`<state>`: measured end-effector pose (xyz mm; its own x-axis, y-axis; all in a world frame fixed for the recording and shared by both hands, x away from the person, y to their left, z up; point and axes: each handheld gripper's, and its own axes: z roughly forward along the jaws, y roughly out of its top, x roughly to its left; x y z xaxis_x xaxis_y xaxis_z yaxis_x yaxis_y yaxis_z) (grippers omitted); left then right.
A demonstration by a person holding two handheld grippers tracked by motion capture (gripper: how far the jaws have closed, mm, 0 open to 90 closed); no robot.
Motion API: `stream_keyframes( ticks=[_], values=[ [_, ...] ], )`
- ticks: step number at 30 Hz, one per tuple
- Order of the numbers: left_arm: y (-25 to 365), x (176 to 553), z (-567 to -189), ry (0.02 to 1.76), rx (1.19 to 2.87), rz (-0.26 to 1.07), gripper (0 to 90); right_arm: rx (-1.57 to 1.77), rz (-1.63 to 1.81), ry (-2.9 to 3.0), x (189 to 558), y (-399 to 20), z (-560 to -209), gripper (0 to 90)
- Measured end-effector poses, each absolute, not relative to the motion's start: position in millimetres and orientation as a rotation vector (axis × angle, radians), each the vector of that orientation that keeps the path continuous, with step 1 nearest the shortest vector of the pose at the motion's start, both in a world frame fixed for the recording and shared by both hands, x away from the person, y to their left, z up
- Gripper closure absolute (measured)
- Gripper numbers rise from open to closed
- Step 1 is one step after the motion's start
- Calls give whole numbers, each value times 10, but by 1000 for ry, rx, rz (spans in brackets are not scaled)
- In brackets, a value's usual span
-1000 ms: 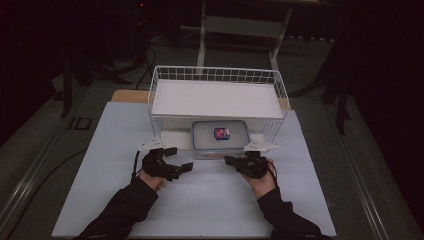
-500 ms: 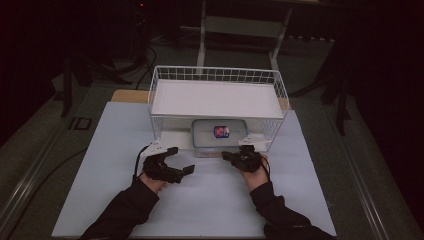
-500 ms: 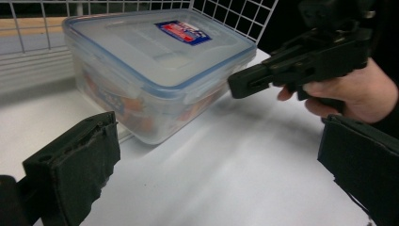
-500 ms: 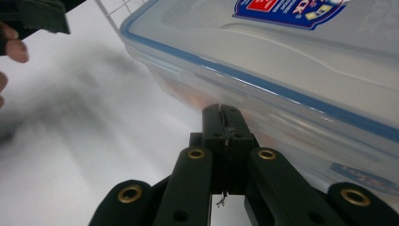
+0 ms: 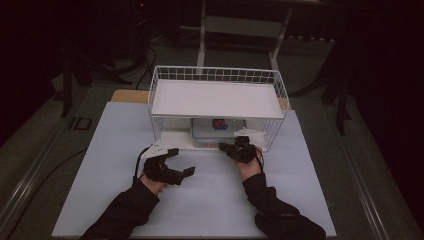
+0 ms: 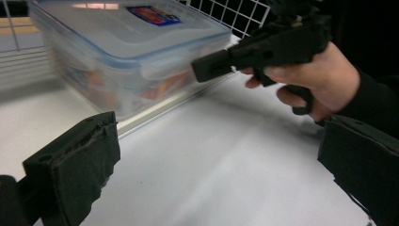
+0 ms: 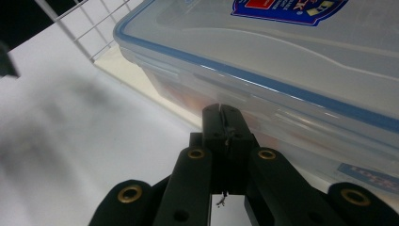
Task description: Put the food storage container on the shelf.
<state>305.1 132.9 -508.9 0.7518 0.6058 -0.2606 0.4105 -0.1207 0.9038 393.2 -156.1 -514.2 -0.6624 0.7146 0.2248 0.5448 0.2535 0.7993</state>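
A clear plastic container with a blue-rimmed lid and a red-and-blue label sits under the white wire rack. My right gripper is shut, and its tips rest against the container's front wall just below the lid rim. Nothing shows between its jaws. My left gripper rests on the white table to the left of the container with its jaws wide open and nothing between them. In the left gripper view the container lies ahead, and the right gripper comes in from the right in a hand.
The rack has a solid white top shelf and wire mesh sides. It stands at the far middle of the white table sheet. Dark floor, cables and a metal stand lie beyond the table.
My right gripper has moved left and forward up to the container's front and has shut. The container sits a little deeper under the rack. The left gripper has shifted slightly right.
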Motion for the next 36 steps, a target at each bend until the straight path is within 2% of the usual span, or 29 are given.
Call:
stream_keyframes(
  ticks=[16, 21, 25, 28, 29, 30, 31, 36],
  values=[
    [1344, 3035, -5092, 789, 1748, 206, 0, 1194, 1364, 2311, 4127, -1460, -5144, 895],
    [1342, 3026, -5081, 784, 1759, 212, 0, 1194, 1387, 2323, 4094, -1439, -5126, 863],
    [1352, 3014, -5057, 783, 1752, 217, 0, 1168, 1416, 2324, 3999, -1445, -5084, 726],
    [1368, 2998, -5043, 792, 1739, 233, 0, 1139, 1433, 2341, 3913, -1459, -5064, 538],
    [1368, 2998, -5043, 792, 1739, 233, 0, 1139, 1433, 2341, 3913, -1459, -5064, 538],
    [1376, 2985, -5022, 789, 1737, 239, 0, 1124, 1447, 2343, 3880, -1465, -5059, 477],
    [1377, 2983, -5014, 785, 1739, 237, 0, 1089, 1457, 2368, 3813, -1473, -5050, 366],
    [1364, 2963, -5014, 775, 1753, 222, 0, 1076, 1537, 2377, 3710, -1536, -5028, 251]
  ],
)
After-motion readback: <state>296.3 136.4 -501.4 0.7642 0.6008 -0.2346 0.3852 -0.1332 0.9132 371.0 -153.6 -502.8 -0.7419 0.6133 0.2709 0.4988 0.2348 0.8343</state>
